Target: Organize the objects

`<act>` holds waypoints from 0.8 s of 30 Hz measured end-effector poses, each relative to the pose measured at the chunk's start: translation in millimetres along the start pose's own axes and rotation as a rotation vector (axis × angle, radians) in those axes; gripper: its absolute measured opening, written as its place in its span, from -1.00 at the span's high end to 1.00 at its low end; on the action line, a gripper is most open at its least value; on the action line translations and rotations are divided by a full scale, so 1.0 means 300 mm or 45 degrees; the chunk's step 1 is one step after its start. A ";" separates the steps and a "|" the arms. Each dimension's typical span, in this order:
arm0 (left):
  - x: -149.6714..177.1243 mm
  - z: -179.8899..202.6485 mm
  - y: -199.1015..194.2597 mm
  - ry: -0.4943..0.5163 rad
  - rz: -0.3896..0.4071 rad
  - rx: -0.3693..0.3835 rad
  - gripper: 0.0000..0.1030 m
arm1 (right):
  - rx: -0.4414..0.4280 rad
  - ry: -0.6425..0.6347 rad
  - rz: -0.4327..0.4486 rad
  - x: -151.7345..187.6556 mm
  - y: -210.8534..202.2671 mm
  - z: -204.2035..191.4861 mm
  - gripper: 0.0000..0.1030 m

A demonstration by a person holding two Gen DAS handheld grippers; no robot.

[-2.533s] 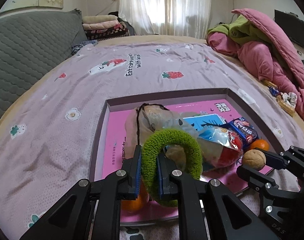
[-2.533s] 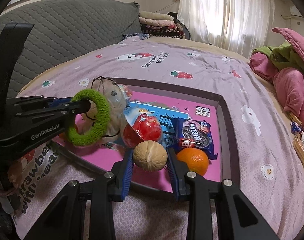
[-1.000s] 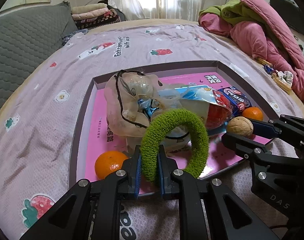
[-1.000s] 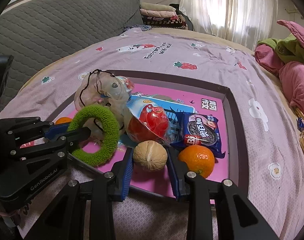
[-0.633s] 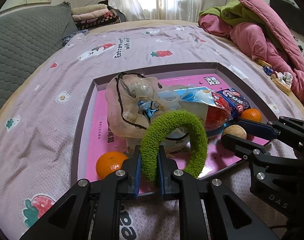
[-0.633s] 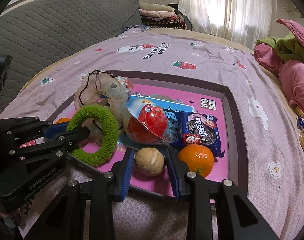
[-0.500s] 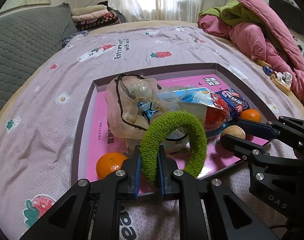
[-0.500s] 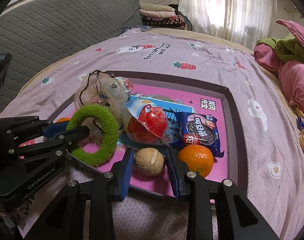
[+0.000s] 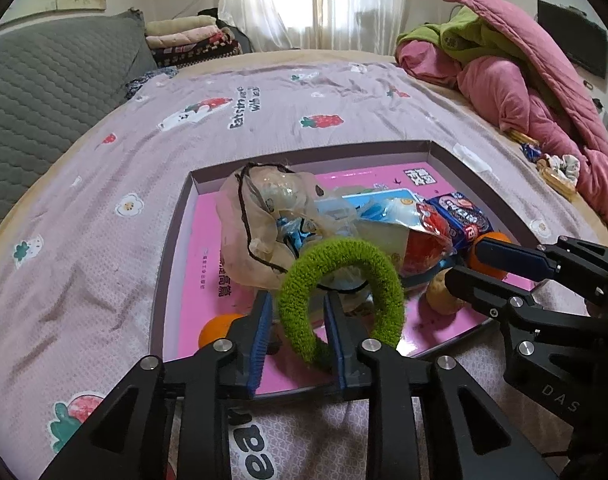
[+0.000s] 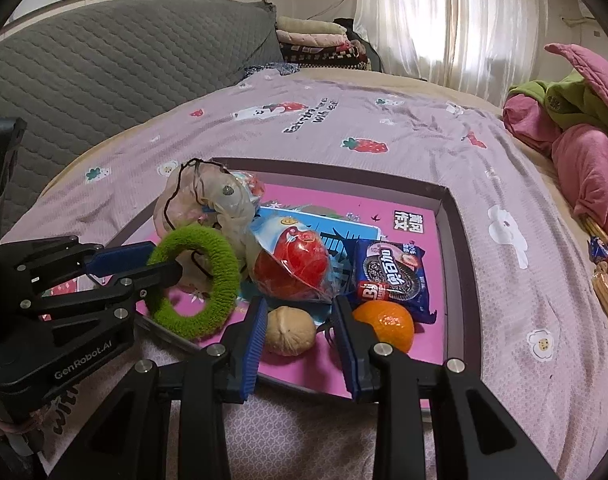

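A pink-bottomed tray lies on the bed. My left gripper hangs over its near edge and its jaws are opening. The fuzzy green ring stands between them, its lower arc down on the tray, and the pads no longer squeeze it. From the right wrist, that left gripper sits at the ring. My right gripper straddles a walnut that rests on the tray floor, with a gap at the right pad. The walnut sits under the right gripper.
The tray also holds a clear drawstring bag, a red snack bag, a cookie pack, an orange and a second orange. Pink quilts pile at the right. A grey headboard rises at the left.
The walnut has slipped out of the right jaws down onto the tray. The left jaws have spread away from the green ring, which has settled lower. Both hands kept still.
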State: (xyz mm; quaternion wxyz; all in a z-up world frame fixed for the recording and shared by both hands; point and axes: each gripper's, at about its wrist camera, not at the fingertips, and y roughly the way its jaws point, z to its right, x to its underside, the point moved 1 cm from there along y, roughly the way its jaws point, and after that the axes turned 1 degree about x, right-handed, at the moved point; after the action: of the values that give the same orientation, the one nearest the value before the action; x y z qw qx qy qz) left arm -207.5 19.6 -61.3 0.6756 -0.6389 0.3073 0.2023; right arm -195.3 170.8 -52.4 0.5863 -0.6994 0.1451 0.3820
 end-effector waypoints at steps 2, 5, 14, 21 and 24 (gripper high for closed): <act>-0.002 -0.003 -0.007 -0.007 0.012 0.006 0.27 | -0.003 0.002 0.006 -0.002 -0.002 0.002 0.30; -0.006 -0.002 -0.018 -0.009 0.025 0.012 0.19 | -0.001 0.010 0.015 -0.004 -0.009 0.004 0.22; -0.026 -0.022 -0.063 -0.037 0.076 -0.001 -0.12 | 0.024 0.069 0.071 -0.018 -0.038 0.030 -0.05; -0.028 -0.067 -0.106 -0.090 0.095 -0.033 -0.32 | 0.047 0.064 0.110 -0.028 -0.084 0.022 -0.32; -0.028 -0.084 -0.120 -0.108 0.097 -0.046 -0.38 | 0.062 0.063 0.130 -0.034 -0.111 0.011 -0.47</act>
State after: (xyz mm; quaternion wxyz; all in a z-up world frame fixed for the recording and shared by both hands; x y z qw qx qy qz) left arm -193.7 -7.8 -28.9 0.6681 -0.6297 0.2988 0.2605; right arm -181.5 180.3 -21.5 0.5791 -0.6860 0.2042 0.3903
